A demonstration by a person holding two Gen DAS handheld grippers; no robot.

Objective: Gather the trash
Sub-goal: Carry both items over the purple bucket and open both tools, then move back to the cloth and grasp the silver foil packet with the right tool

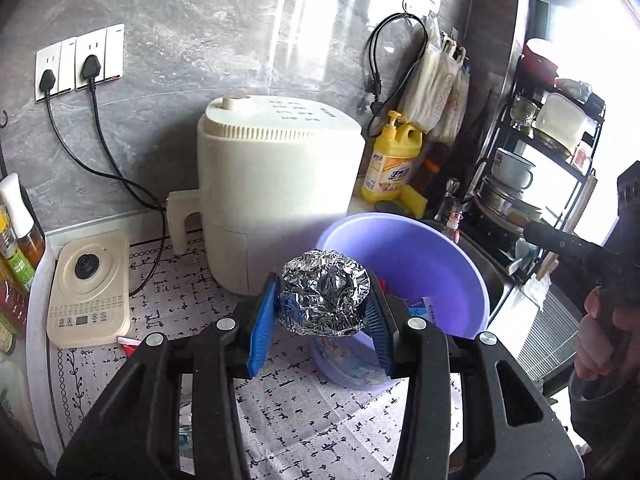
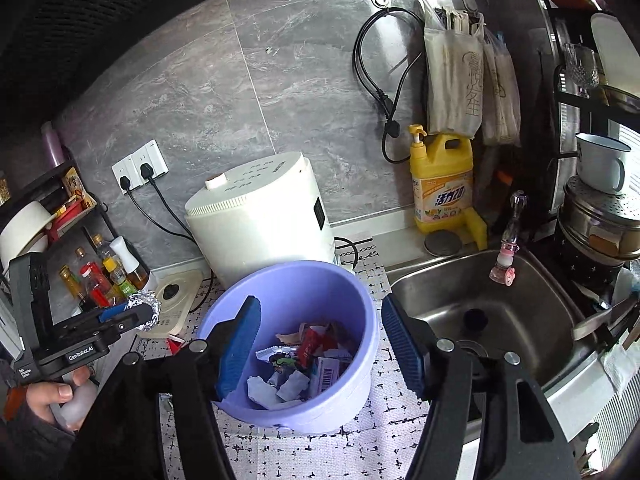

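- Grippers numbered two: left gripper [image 1: 324,312] clamped one crumpled foil ball [image 1: 325,294]; right gripper [image 2: 320,344] gaped wide, empty.
- One purple bucket [image 2: 360,360] on the patterned mat [image 2: 380,452] held mixed wrappers [image 2: 304,364].
- One white appliance [image 2: 260,216] and one yellow detergent bottle [image 2: 442,184] stood behind.

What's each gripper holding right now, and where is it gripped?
The left gripper clamps a crumpled foil ball by its two sides. The right gripper is open and holds nothing, above the purple bucket.
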